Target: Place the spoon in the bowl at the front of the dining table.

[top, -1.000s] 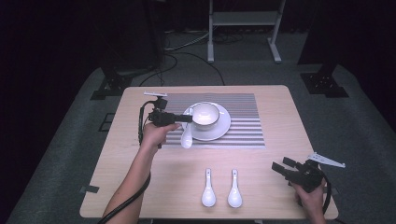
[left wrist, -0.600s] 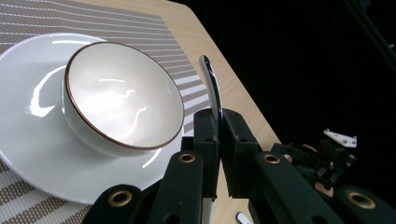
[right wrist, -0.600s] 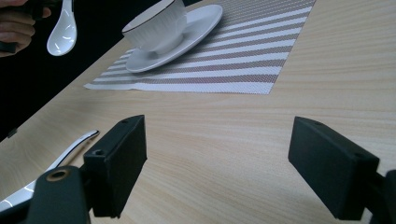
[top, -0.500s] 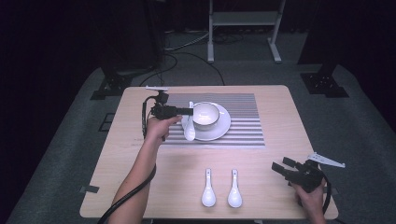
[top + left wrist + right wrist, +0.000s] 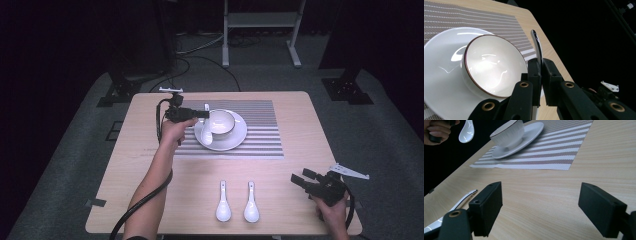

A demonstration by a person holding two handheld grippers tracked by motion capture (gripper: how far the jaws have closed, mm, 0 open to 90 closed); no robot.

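Held spoon: a white ceramic soup spoon (image 5: 206, 133) hangs bowl-end down from the left tongs (image 5: 205, 114), above the left edge of the saucer; in the left gripper view its handle (image 5: 537, 47) is pinched between the two black jaws.
Left tongs: narrow, clamped on the spoon handle, held by the left hand (image 5: 172, 131) just left of the bowl.
Bowl: a white round ceramic bowl with a thin dark rim (image 5: 222, 121), upright on a white round saucer (image 5: 238, 139).
Mat: a grey-and-white striped rectangular placemat (image 5: 265, 130) lies under the saucer on the far half of the desk.
Other spoons: two more white ceramic soup spoons (image 5: 223, 202) (image 5: 251, 202) lie side by side, apart, near the front edge, handles pointing away from the person.
Right tongs: (image 5: 300, 180) wide apart and empty, low over the front right corner, held by the right hand (image 5: 331, 212); in the right gripper view bare wood shows between the jaws.
Desk: light wooden top (image 5: 300, 115), on a grey carpeted floor (image 5: 380, 130).
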